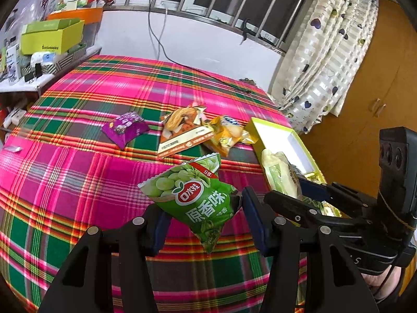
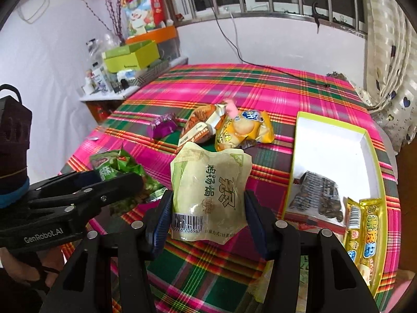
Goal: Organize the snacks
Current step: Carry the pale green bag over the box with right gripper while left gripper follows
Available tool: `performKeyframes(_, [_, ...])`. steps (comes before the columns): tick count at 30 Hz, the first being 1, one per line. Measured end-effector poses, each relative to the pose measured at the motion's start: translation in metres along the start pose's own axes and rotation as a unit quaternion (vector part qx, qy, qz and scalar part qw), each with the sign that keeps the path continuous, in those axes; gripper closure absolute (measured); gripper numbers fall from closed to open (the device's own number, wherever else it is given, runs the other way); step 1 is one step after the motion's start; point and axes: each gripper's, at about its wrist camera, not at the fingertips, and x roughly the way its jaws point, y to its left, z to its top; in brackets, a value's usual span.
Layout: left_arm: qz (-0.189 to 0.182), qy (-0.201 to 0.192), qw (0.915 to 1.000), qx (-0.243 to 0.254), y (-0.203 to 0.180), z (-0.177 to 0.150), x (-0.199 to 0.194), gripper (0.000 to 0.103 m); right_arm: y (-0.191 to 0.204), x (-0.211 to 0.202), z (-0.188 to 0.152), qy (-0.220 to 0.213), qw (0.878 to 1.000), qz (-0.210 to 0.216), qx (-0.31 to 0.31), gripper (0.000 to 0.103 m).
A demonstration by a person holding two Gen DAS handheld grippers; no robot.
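you are holding two snacks above the plaid table (image 1: 78, 172). your left gripper (image 1: 206, 216) is clamped on a green pea bag (image 1: 192, 195), left of the yellow-rimmed box (image 2: 336, 140). your right gripper (image 2: 208, 216) is clamped on a pale pouch (image 2: 208, 185), also left of the box. carry each over the box's rim before letting go, pouch first.

We see three snack packets (image 2: 234, 127) clustered mid-tabletop (image 2: 260, 88), a box (image 2: 336, 127) to their right holding two packets (image 2: 318, 195) at its near end, and a cluttered shelf (image 2: 109, 94) beyond the tabletop's left edge.
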Motion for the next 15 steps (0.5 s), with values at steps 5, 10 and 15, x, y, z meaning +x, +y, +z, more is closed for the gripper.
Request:
performKeyframes(5, [-0.004, 0.0, 0.9999, 0.013, -0.012, 0.004, 0.001, 0.05, -0.007, -0.012, -0.001, -0.012, 1.0, -0.002, 0.007, 0.051])
performKeyframes(10, [-0.009, 0.0, 0.9997, 0.024, -0.023, 0.007, 0.004, 0.05, -0.015, -0.022, -0.002, -0.022, 1.0, -0.006, 0.016, 0.051])
performKeyframes(15, [-0.016, 0.003, 0.9993, 0.033, -0.033, 0.009, 0.009, 0.05, -0.024, -0.03, -0.003, -0.029, 0.999, -0.011, 0.023, 0.051])
